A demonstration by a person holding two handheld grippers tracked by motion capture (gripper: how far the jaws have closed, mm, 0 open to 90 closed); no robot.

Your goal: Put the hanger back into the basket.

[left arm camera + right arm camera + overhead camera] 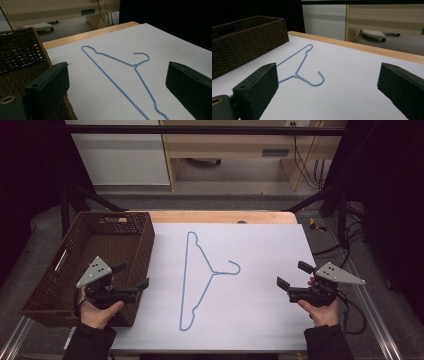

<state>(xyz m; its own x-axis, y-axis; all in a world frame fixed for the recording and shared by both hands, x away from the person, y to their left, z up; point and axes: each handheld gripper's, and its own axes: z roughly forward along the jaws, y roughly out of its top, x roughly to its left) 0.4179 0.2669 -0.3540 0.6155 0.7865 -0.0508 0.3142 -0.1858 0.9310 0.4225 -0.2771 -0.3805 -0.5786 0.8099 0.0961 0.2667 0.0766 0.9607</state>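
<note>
Now the blue hanger (207, 277) lies flat mid-worktop on the white sheet (260, 305), hook pointing right, touched by nothing. Left of it the left gripper (134, 276) hovers by the near right corner of the wicker basket (60, 275), jaws spread and empty. Well to the right, the right gripper (292, 275) is held over the sheet's right edge, jaws likewise spread, empty, facing the hanger.
</note>
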